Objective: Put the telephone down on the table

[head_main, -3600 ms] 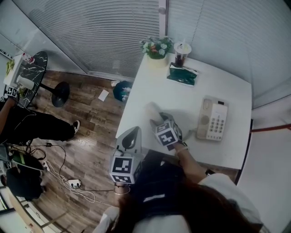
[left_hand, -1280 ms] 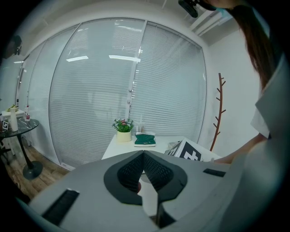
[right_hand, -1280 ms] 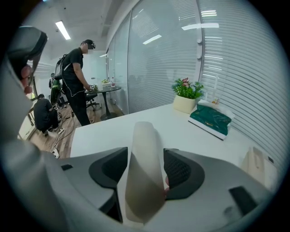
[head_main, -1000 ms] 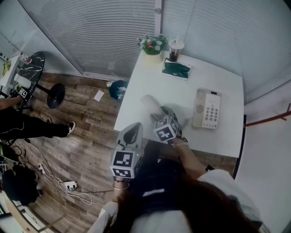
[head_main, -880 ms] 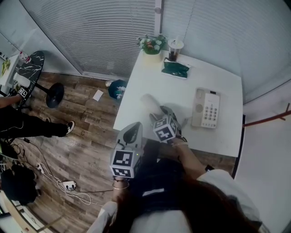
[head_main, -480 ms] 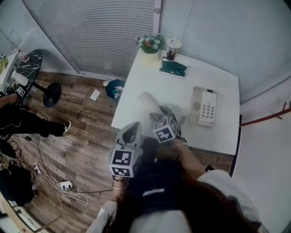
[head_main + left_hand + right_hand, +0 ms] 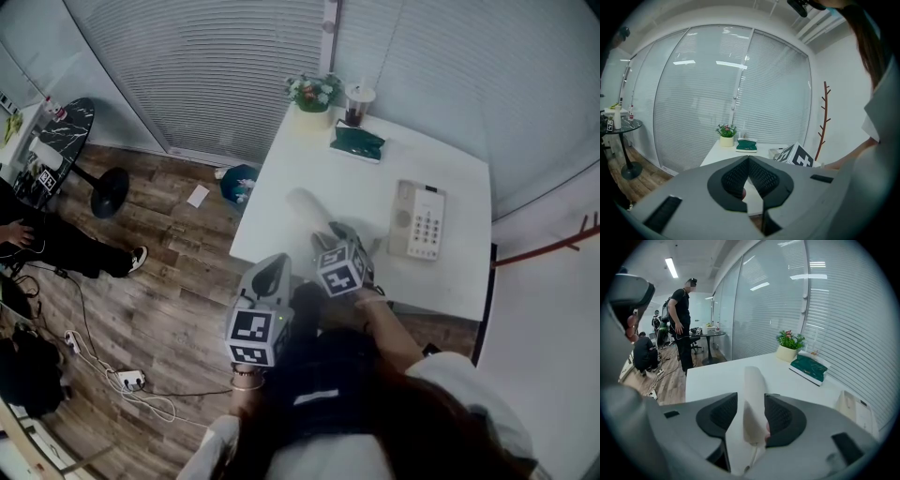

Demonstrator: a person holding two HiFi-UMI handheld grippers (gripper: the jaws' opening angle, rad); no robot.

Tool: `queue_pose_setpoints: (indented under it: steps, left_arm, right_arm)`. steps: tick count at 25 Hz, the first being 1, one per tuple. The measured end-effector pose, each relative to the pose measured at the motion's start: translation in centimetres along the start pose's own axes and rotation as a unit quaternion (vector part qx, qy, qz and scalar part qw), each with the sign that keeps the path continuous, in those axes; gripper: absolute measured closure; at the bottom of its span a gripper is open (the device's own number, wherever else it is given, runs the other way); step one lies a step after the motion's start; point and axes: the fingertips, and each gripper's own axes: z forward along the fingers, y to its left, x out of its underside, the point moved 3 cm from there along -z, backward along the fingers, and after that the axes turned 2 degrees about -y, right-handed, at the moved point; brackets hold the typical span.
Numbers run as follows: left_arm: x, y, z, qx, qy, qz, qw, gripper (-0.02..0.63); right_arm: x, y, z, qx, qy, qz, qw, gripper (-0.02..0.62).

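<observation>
The white handset (image 7: 305, 204) (image 7: 753, 399) lies on the white table (image 7: 281, 169), pointing away from me, its cord trailing back under my right gripper (image 7: 325, 234) (image 7: 751, 416). The handset sits between that gripper's jaws, which are closing; the right pad looks against it and a thin gap shows on the left. The telephone base (image 7: 417, 220) (image 7: 853, 406) with its keypad rests to the right. My left gripper (image 7: 272, 272) (image 7: 749, 158) hangs off the table's near-left edge, above the floor, with its jaws shut and nothing in them.
At the table's far end stand a potted plant (image 7: 314, 92), a drink cup (image 7: 358, 101) and a green packet (image 7: 356, 142). A round black side table (image 7: 66, 141) and a seated person's legs (image 7: 56, 248) are at the left. Cables (image 7: 122, 380) lie on the wood floor.
The head view has drifted slightly. Both grippers stay where they were, and the handset has not moved on the table.
</observation>
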Motion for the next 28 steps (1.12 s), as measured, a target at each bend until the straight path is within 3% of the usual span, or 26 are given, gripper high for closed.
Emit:
queue_pose_setpoints:
  steps: [28]
  left_arm:
    - [0.2,-4.3,-1.4,0.037,0.009,0.037,0.9986,0.607]
  right_arm:
    - [1.8,0.1,-4.9,0.018,-0.034,0.031,0.999,0.506]
